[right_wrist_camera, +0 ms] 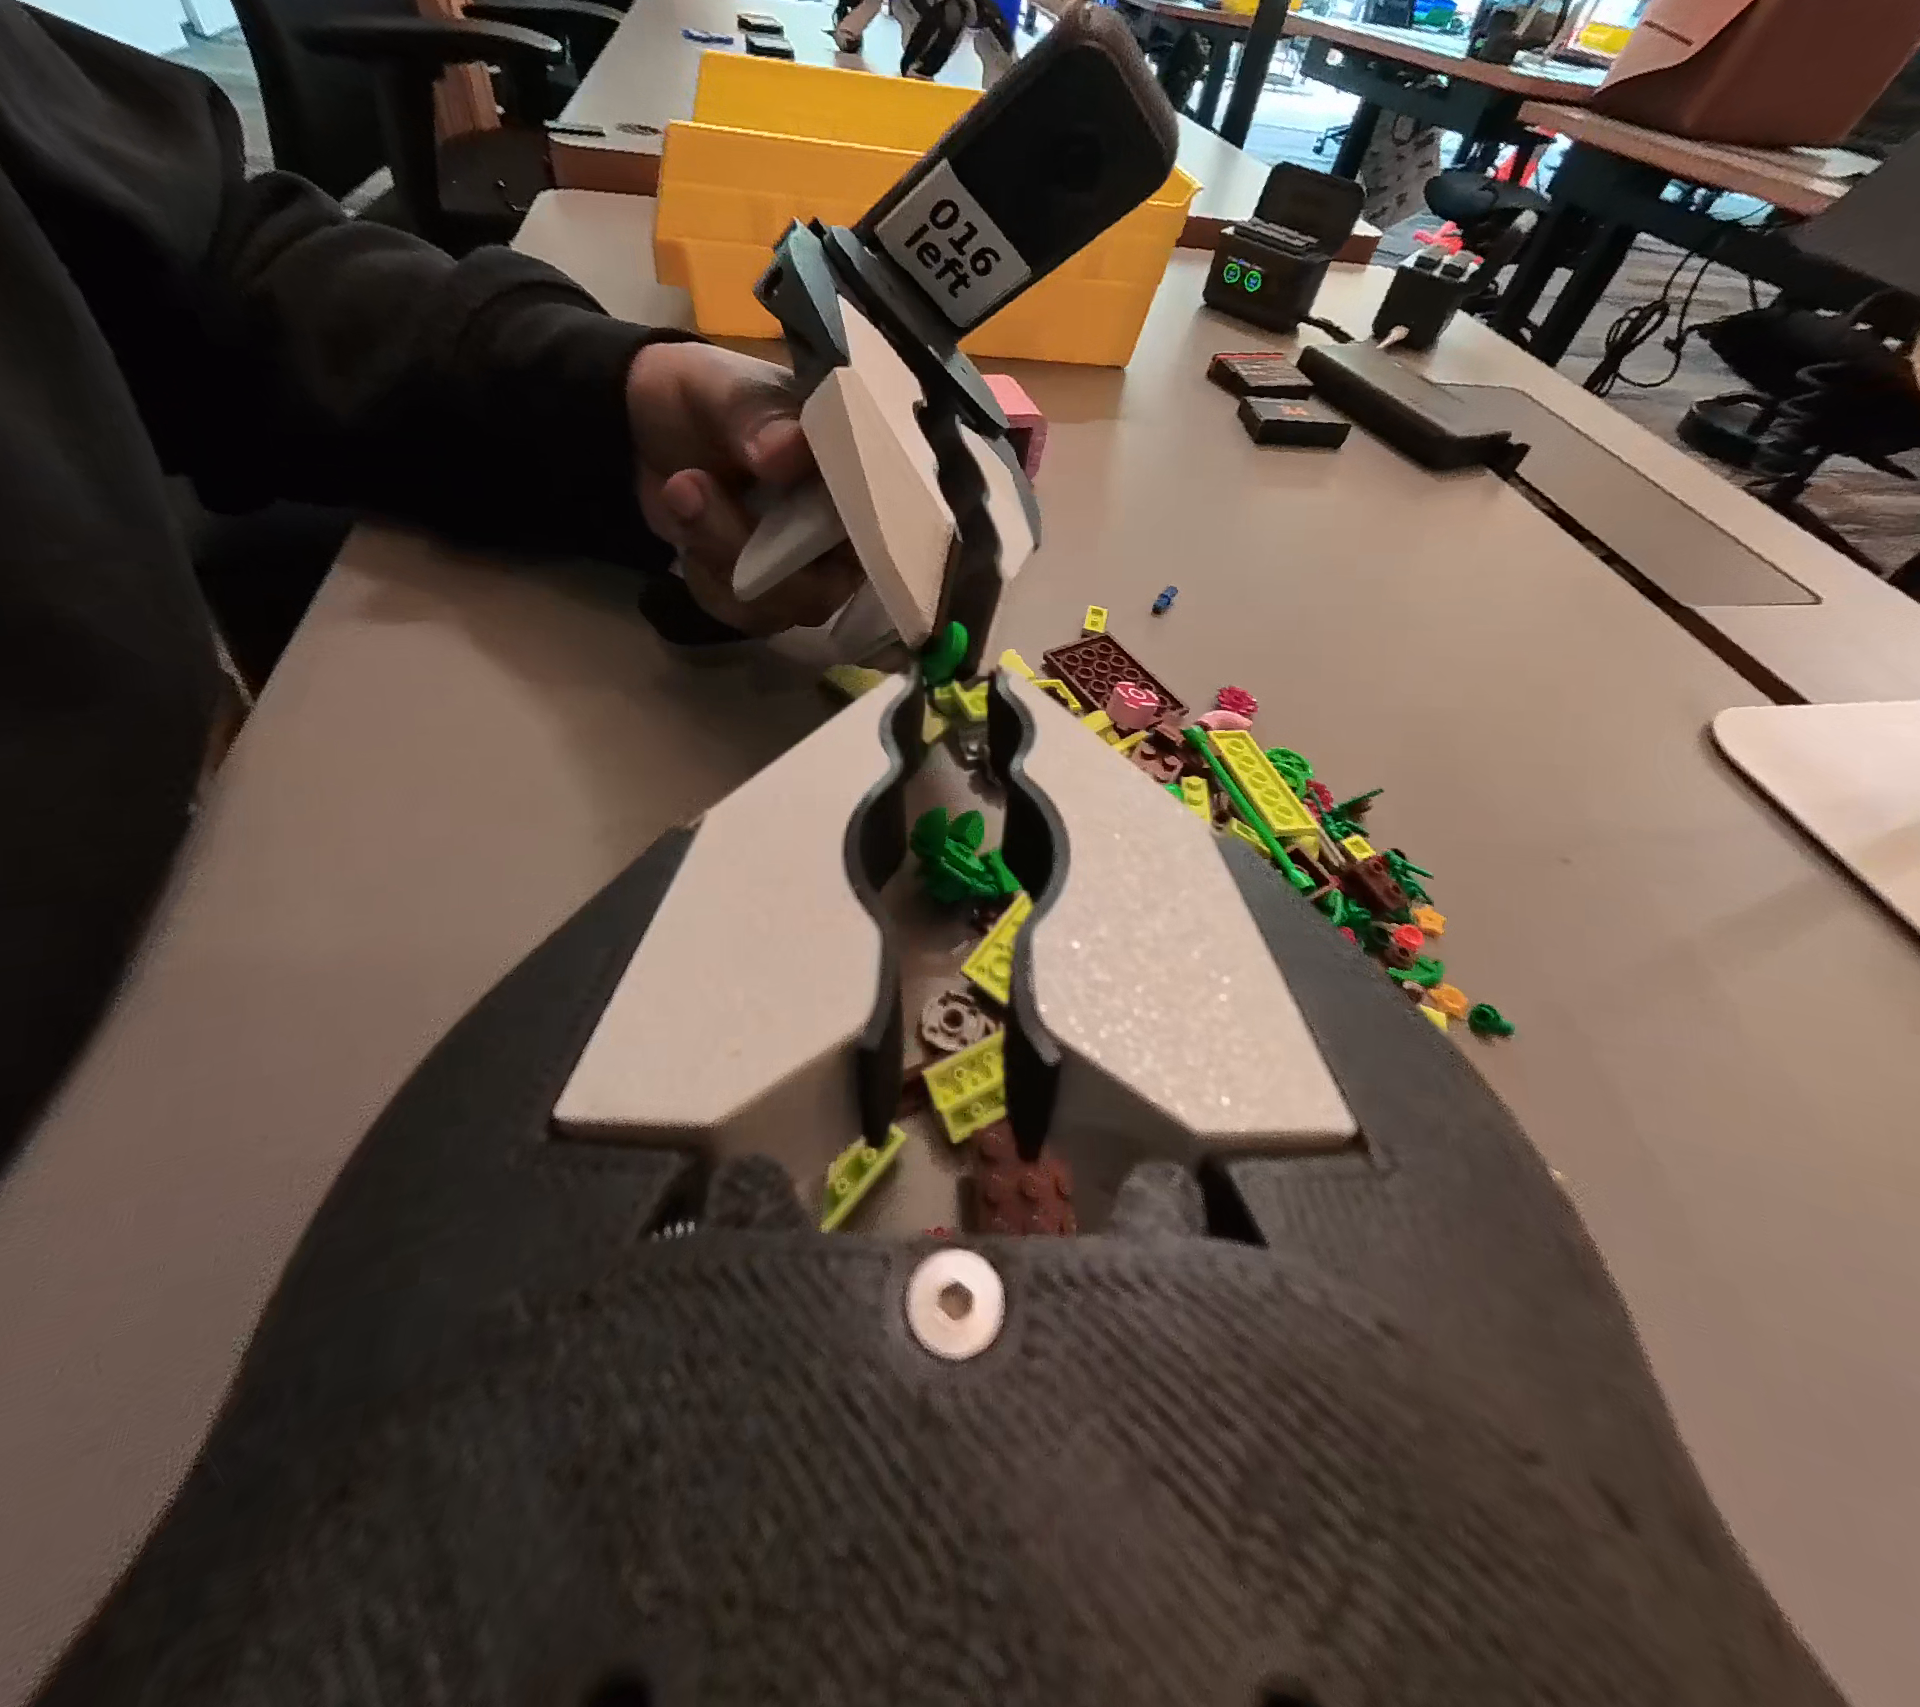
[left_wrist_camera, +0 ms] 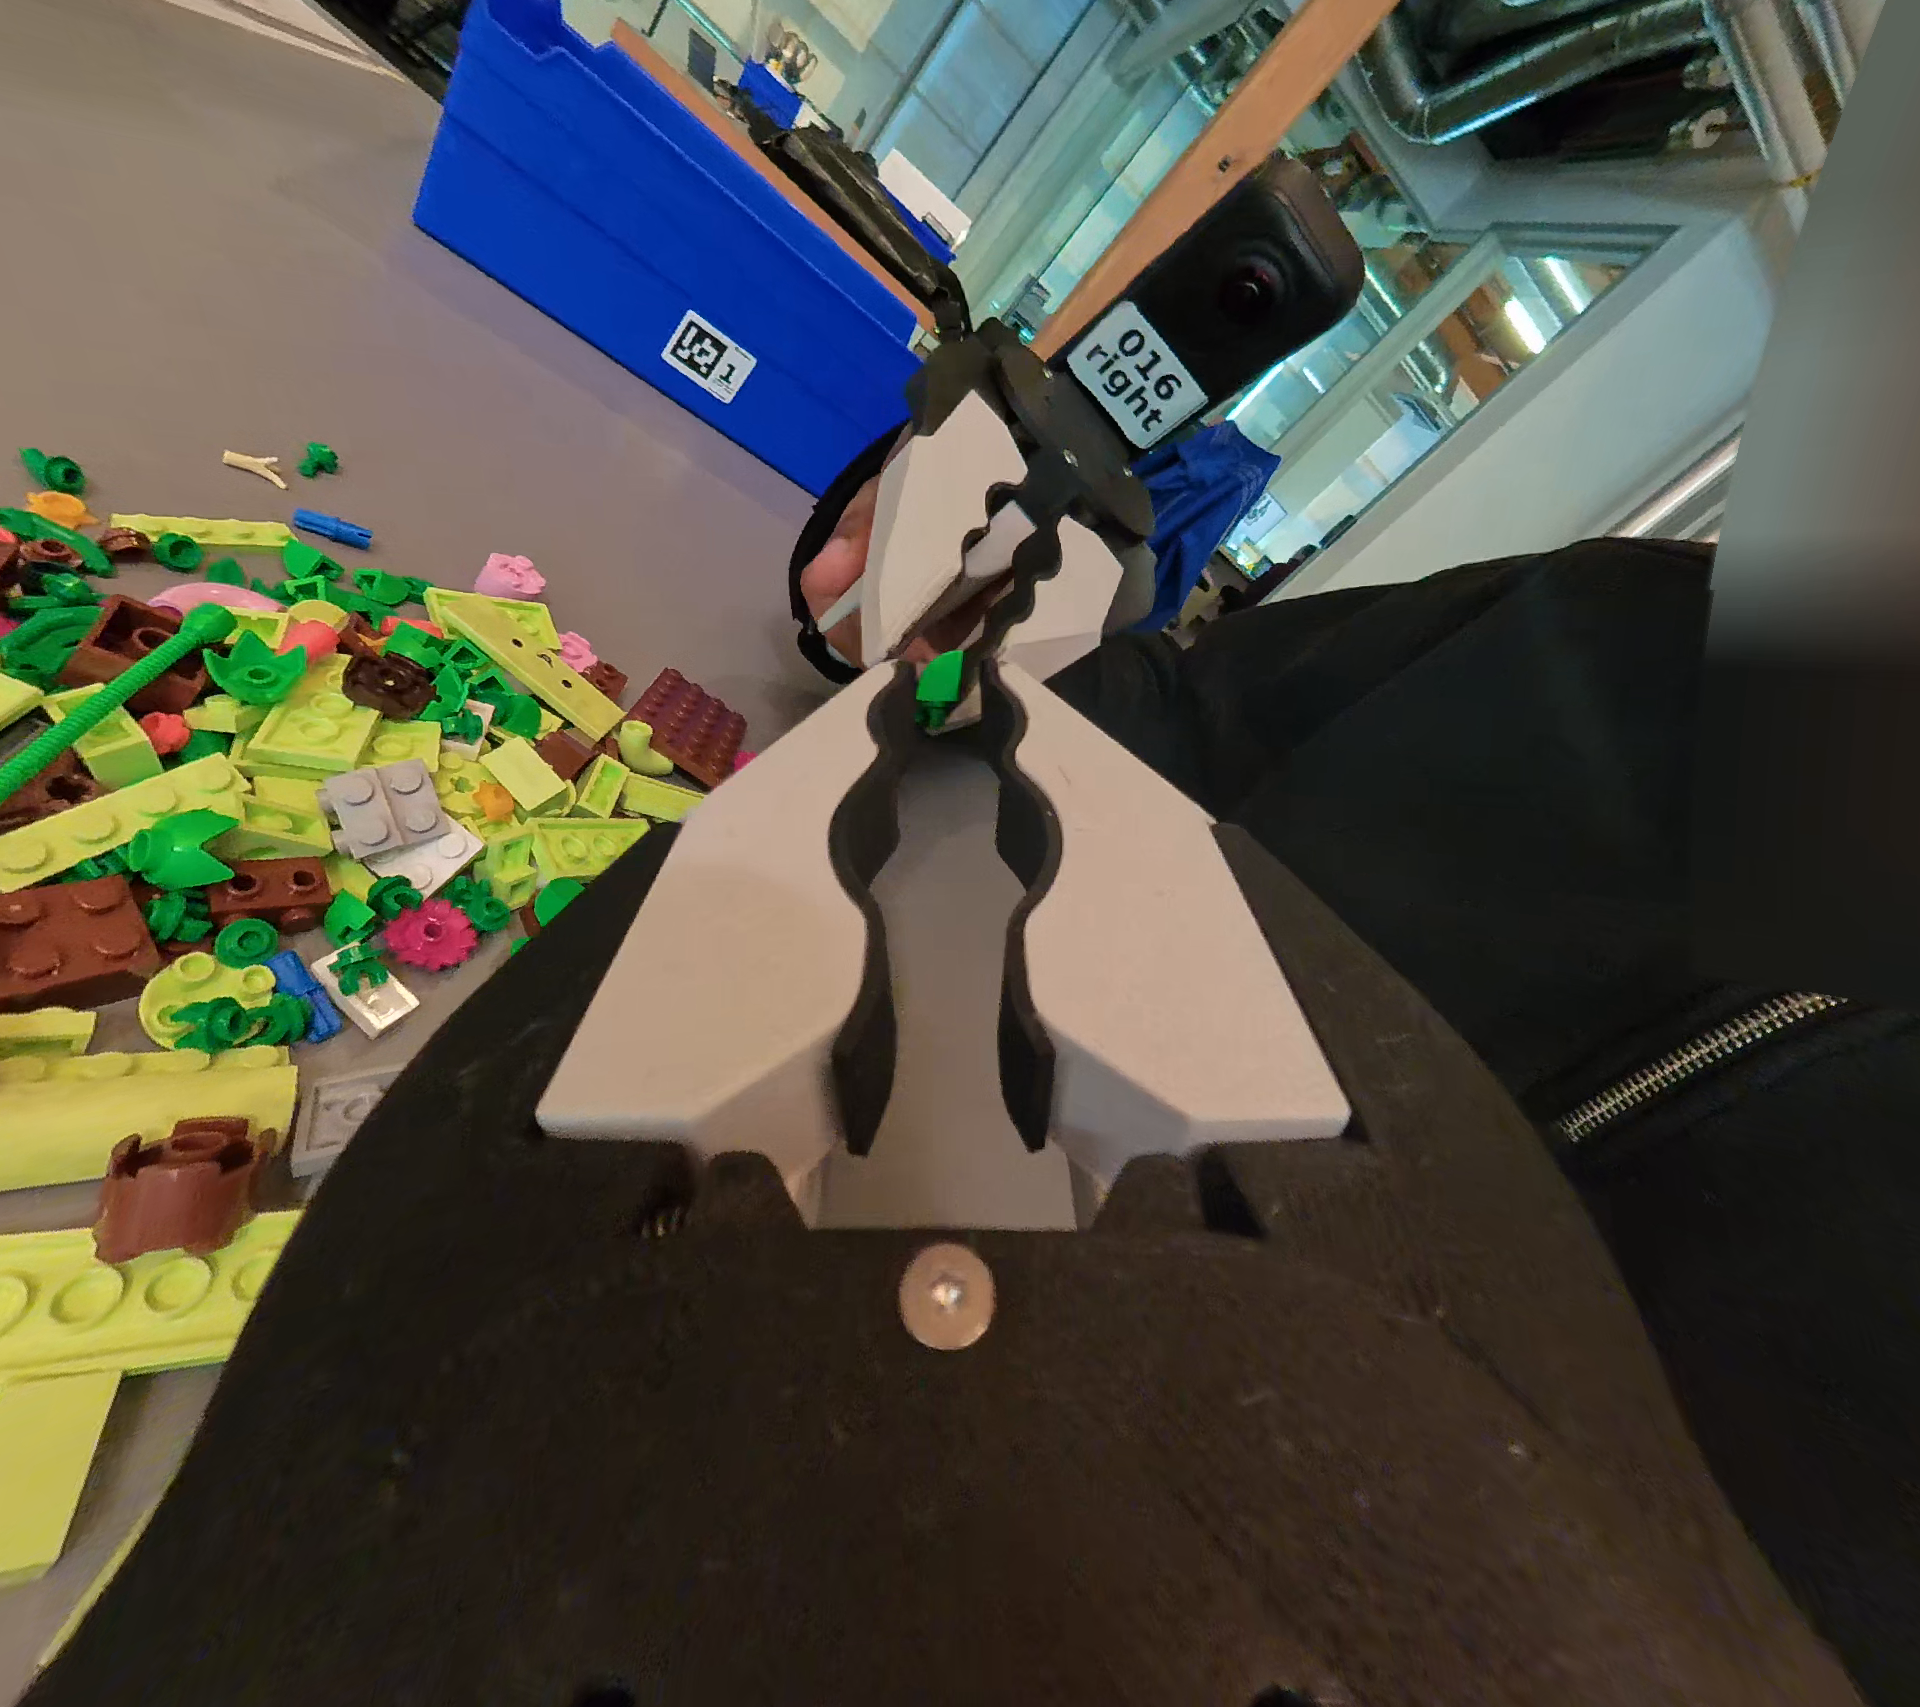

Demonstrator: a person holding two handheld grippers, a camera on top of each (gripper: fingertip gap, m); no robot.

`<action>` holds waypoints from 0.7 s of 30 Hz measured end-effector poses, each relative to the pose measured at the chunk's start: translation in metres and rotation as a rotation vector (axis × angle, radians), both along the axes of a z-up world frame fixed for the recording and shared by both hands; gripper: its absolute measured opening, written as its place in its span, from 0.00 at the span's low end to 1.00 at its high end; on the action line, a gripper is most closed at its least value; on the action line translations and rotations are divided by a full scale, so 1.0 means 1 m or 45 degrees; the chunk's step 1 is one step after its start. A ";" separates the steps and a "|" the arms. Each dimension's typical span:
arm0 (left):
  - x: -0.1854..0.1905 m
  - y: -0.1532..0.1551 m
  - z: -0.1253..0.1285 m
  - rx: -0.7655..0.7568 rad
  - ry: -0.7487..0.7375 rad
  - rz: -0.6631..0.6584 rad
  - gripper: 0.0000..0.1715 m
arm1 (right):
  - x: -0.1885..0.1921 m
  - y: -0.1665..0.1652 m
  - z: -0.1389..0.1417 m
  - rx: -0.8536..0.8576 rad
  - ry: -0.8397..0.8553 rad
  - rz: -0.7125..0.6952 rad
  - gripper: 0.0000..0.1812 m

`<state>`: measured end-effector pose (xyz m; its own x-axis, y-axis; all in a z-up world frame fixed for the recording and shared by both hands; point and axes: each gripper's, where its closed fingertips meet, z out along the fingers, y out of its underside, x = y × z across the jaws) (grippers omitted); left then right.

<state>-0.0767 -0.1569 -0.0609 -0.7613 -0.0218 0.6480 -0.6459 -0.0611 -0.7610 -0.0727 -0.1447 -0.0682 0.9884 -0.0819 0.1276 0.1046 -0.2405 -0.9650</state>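
Green piece (left_wrist_camera: pixel 938 683) sits mid-frame, pinched in our left claw (left_wrist_camera: pixel 943 699) — tips closed on it. Our right claw (right_wrist_camera: pixel 956 693) meets it tip to tip, nearly together — whether it grips, we cannot tell. Loose bricks (left_wrist_camera: pixel 312 774) crowd the surface (left_wrist_camera: pixel 260 255) at left.

White labels mark both cameras (left_wrist_camera: pixel 1247 286); a coded tag marks the blue bin (left_wrist_camera: pixel 665 244).

The small green piece (left_wrist_camera: pixel 940 683) sits where both pairs of fingers (left_wrist_camera: pixel 1023 826) meet, mostly hidden, so which pair grips it cannot be told. The brick pile (left_wrist_camera: pixel 260 774) is cut by the left picture edge. Bricks under the right gripper (right_wrist_camera: pixel 951 701) show only through its gap.
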 end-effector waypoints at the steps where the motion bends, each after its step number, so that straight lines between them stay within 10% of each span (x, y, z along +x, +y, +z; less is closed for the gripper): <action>1: 0.000 0.000 0.000 0.005 -0.010 0.000 0.07 | 0.001 -0.001 -0.001 -0.006 0.003 -0.008 0.05; 21: 0.035 0.034 0.009 0.168 -0.339 0.315 0.00 | 0.007 -0.001 -0.012 -0.078 0.091 -0.040 0.00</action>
<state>-0.0414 -0.1231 -0.0523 -0.8639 -0.2962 0.4073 -0.4024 -0.0804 -0.9119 -0.0655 -0.1457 -0.0807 0.9923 -0.1072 0.0624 0.0274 -0.3011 -0.9532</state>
